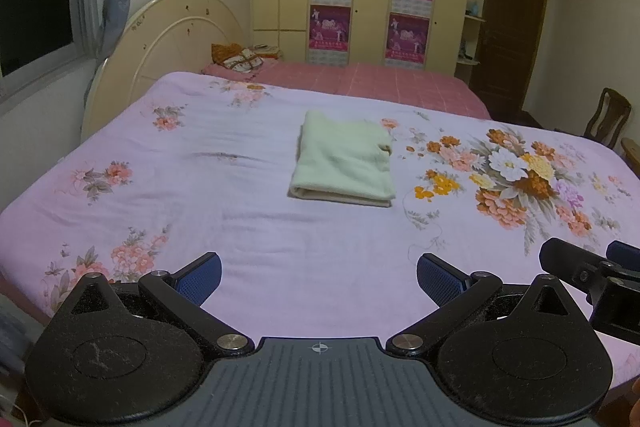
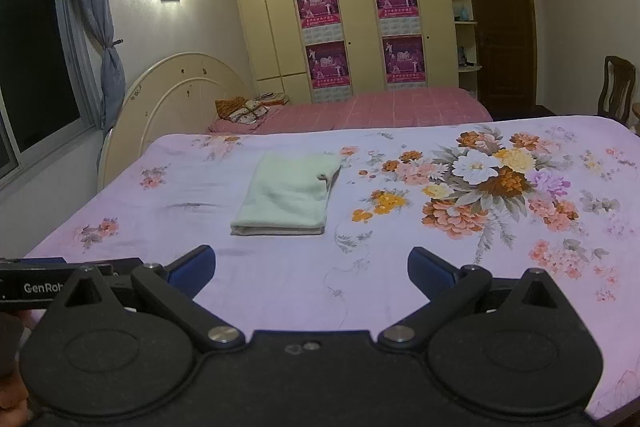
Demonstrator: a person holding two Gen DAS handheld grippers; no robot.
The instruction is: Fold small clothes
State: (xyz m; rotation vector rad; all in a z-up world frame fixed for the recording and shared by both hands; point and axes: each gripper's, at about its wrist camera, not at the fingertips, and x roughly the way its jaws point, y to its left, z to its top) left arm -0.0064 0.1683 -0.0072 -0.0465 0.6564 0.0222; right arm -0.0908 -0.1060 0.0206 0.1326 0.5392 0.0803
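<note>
Judging by how the cloth (image 1: 344,163) lies, we are at or near the end of a fold: it sits as a neat pale green rectangle on the sheet (image 1: 240,227), layered edges toward us, in the middle of the bed and well ahead of both grippers. If another fold is wanted, we would do well to bring both tools forward together, come in low at the two near corners, pinch only the top layers we mean to lift, and carry them over evenly so the edges meet square. The far right corner of the cloth looks slightly rumpled, with a darker bit showing; we cannot tell whether that is a label or a tuck, and it may want smoothing first. If the fold is judged done, we simply leave it alone and avoid dragging the sheet under it.

Our left gripper (image 1: 319,277) hovers over the near edge of the bed with its jaws spread wide, nothing between the blue pads, touching nothing. Our right gripper (image 2: 311,267) stands the same way: jaws wide apart, empty, clear of the cloth and of the sheet. The two tools sit just beside each other.
</note>
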